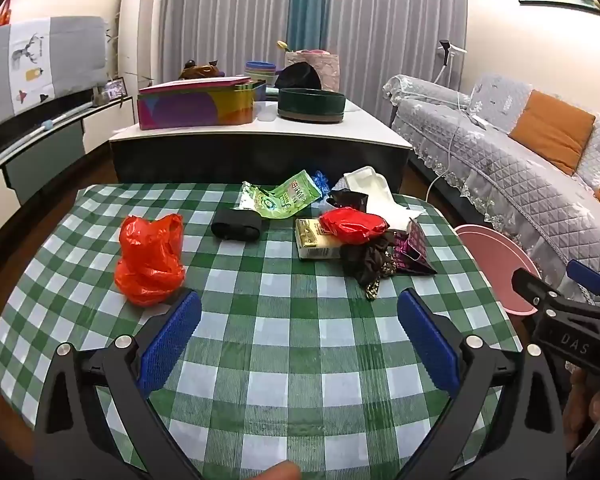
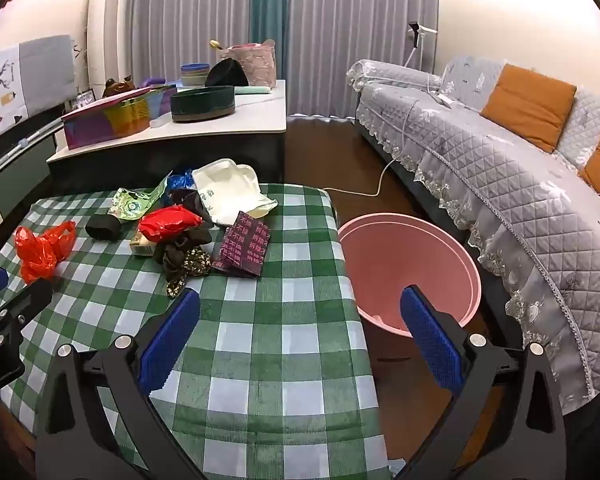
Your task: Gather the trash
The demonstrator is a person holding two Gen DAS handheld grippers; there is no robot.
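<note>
Green-and-white checked cloth [image 1: 284, 320] covers the table on which the trash lies. My left gripper [image 1: 298, 320] hovers over its near half with the blue pads spread wide, nothing between them. In the left wrist view, an orange plastic bag [image 1: 150, 260] sits at 10 o'clock, just beyond the left pad; a black roll [image 1: 236, 229] and a green foil wrapper [image 1: 278, 198] lie at 12 o'clock; a red packet [image 1: 352, 225] rests on a cream box [image 1: 314, 246] at 1 o'clock, with dark crumpled cloth [image 1: 370, 264] and a purple printed packet [image 1: 412, 250] beside it. My right gripper [image 2: 300, 326], likewise agape and empty, straddles the table's right edge. In its view the pink bin [image 2: 410, 264] stands on the floor at 2 o'clock, between table and grey sofa [image 2: 500, 160].
</note>
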